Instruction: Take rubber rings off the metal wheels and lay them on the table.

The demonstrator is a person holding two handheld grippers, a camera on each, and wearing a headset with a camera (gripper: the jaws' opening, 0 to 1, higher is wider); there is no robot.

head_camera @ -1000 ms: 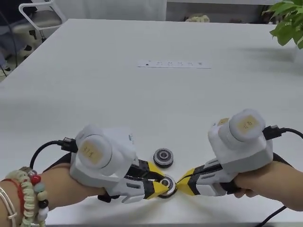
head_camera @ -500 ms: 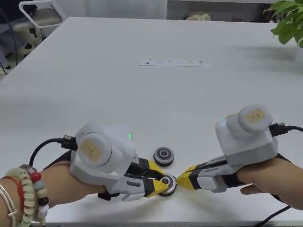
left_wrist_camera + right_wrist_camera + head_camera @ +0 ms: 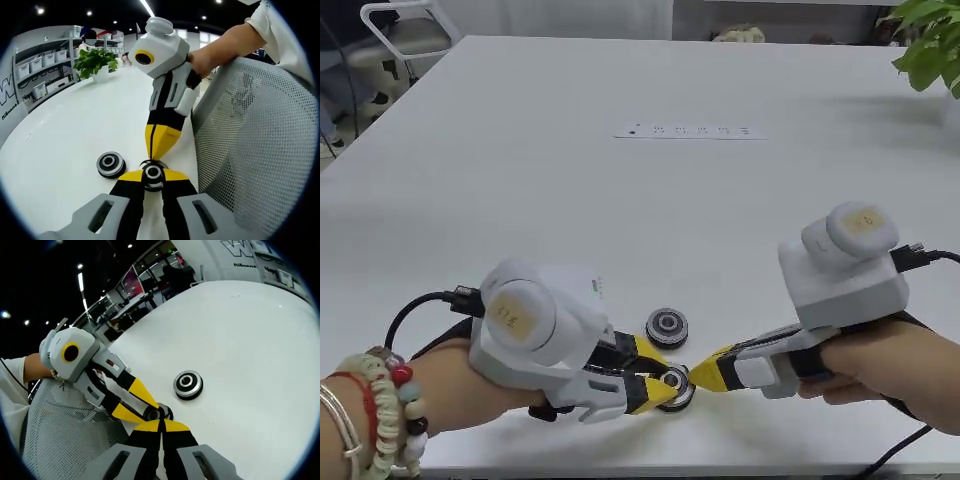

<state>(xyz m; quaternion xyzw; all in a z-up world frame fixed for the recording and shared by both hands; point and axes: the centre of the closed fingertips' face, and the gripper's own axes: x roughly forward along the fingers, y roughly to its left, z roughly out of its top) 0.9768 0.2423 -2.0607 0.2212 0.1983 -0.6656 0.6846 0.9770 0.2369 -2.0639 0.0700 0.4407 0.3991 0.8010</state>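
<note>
My left gripper [image 3: 672, 387] is shut on a small metal wheel [image 3: 677, 384] with a black rubber ring, just above the table's front edge. In the left gripper view the yellow jaws clamp that wheel [image 3: 152, 173] from both sides. My right gripper [image 3: 706, 375] comes in from the right, shut, its pointed tips touching the wheel's rim; whether they pinch the ring I cannot tell. In the right gripper view my right gripper [image 3: 161, 423] meets the held wheel [image 3: 160, 413]. A second wheel [image 3: 666, 326] with its ring lies flat on the table [image 3: 570, 200] just behind; it is seen again [image 3: 111, 164] [image 3: 188, 384].
A white power strip [image 3: 690, 131] lies mid-table, far from the work. A green plant [image 3: 930, 50] stands at the back right, a white chair [image 3: 400, 40] at the back left. A grey mesh chair back [image 3: 250, 150] is close behind the table's front edge.
My right gripper's body has swung to the right and tilted lower while its tips stayed at the held wheel. The left gripper and the loose wheel have hardly moved.
</note>
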